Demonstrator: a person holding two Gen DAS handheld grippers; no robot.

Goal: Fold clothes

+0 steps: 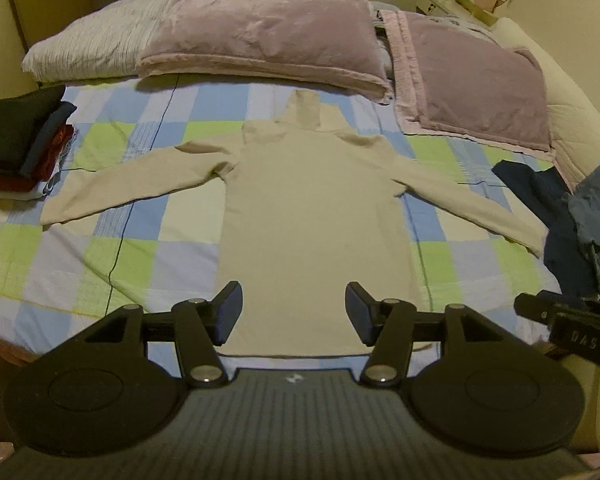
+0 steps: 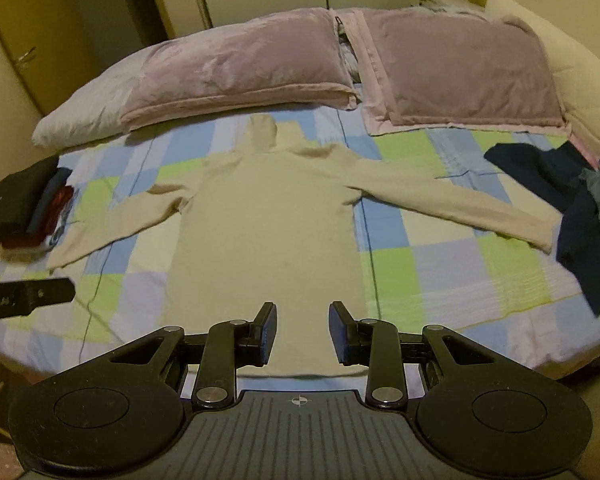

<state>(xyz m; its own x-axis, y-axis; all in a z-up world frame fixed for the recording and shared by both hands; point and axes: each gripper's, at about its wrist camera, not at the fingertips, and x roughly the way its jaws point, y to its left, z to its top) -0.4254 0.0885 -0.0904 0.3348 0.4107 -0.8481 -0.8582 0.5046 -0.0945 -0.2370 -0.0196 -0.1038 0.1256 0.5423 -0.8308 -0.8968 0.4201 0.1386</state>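
Note:
A beige long-sleeved turtleneck (image 1: 312, 208) lies flat on the checked bedsheet (image 1: 60, 264), collar toward the pillows, both sleeves spread out to the sides. It also shows in the right wrist view (image 2: 268, 232). My left gripper (image 1: 294, 314) is open and empty, held above the bottom hem of the turtleneck. My right gripper (image 2: 303, 332) is open and empty, also above the hem. The right gripper's tip shows at the right edge of the left wrist view (image 1: 556, 312).
A stack of folded dark and red clothes (image 1: 20, 140) sits at the bed's left edge. A heap of unfolded dark blue and grey clothes (image 1: 572, 220) lies at the right, touching the right sleeve cuff. Two mauve pillows (image 1: 260, 36) lie along the head of the bed.

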